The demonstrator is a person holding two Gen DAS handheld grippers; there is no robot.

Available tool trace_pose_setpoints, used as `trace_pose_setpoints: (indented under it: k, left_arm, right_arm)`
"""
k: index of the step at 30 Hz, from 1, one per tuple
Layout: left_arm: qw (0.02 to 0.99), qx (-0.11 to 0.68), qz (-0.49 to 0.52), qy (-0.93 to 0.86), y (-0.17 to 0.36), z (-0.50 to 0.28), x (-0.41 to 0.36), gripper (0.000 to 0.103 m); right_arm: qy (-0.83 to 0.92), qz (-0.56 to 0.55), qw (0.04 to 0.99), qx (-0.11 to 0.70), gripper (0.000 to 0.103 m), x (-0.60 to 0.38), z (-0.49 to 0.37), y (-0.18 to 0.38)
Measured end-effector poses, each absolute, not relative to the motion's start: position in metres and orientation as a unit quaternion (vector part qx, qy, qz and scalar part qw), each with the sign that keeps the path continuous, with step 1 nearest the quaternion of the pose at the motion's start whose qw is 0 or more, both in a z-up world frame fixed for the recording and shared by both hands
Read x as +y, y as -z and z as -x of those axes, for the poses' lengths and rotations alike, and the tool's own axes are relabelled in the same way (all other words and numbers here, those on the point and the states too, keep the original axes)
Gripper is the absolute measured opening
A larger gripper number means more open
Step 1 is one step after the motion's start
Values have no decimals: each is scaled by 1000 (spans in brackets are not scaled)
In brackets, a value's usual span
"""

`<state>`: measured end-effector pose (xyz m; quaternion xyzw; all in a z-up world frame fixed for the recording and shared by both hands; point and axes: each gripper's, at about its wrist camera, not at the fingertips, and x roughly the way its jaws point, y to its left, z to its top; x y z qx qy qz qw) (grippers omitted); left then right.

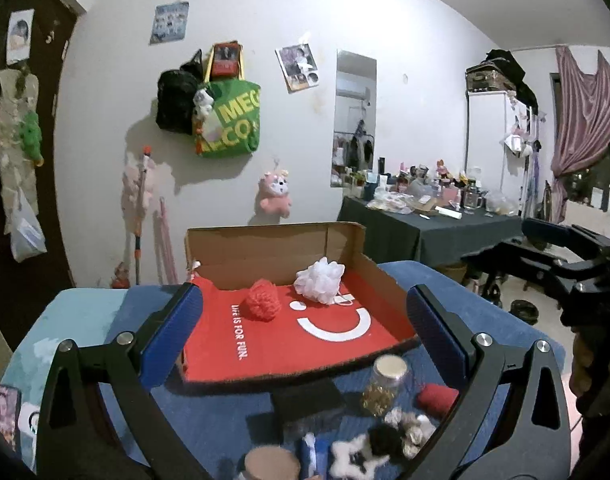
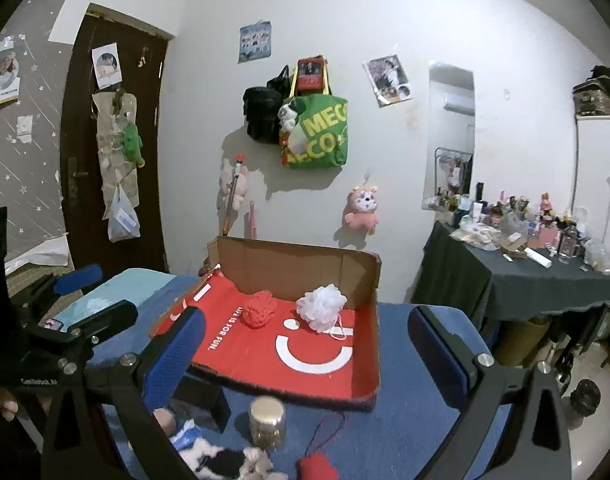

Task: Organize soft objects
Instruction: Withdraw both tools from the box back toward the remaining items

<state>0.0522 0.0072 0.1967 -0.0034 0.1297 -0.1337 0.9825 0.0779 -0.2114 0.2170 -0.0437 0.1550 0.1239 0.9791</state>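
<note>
A red-lined cardboard box (image 1: pixel 385 280) (image 2: pixel 375 344) lies open on the blue cloth. In it sit a red knitted ball (image 1: pixel 263 300) (image 2: pixel 259 308) and a white mesh puff (image 1: pixel 320 280) (image 2: pixel 321 306). In front of the box lie a small red soft piece (image 1: pixel 437 398) (image 2: pixel 317 466) and a black, white and beige fluffy heap (image 1: pixel 381 438) (image 2: pixel 229 462). My left gripper (image 1: pixel 305 316) is open and empty above these. My right gripper (image 2: pixel 307 332) is open and empty, also held before the box. The right gripper shows at the right edge of the left view (image 1: pixel 577 256).
A glass jar with a metal lid (image 1: pixel 385 384) (image 2: pixel 267 422) and a black block (image 1: pixel 307 398) (image 2: pixel 203 398) stand near the box front. A cork-lidded jar (image 1: pixel 271 462) is close below. A cluttered dark-clothed table (image 1: pixel 445 232) (image 2: pixel 545 280) stands to the right.
</note>
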Motion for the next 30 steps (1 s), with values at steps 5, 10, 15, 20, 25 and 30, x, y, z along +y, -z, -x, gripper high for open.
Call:
trace_pose_setpoints:
  k: [5,10,15,20,25,30]
  left_arm:
    - [984,122,1,130,-182,-21,4,103]
    - [986,113,-8,121,-166,1,-2,103]
    - [984,119,-3,130,-150,11,-6,103]
    - [983,135,1,122,-125,13,-4,103]
    - [983,151,7,109,-99,15,-1,103]
    - [977,188,16,102,-74,9,6,103]
  right_arm:
    - [-110,42,983,140,103,-214,-42,-196]
    - [-91,43,987,127,103,-216,-15,-175]
    - [-77,45,990,112,103,-217,4,-154]
    - [-82,31,990,111,103,-218,14,-129]
    - [-83,19,990,114,103,-219,18,-104]
    - [-73,12,987,139,103,-221,14,-77]
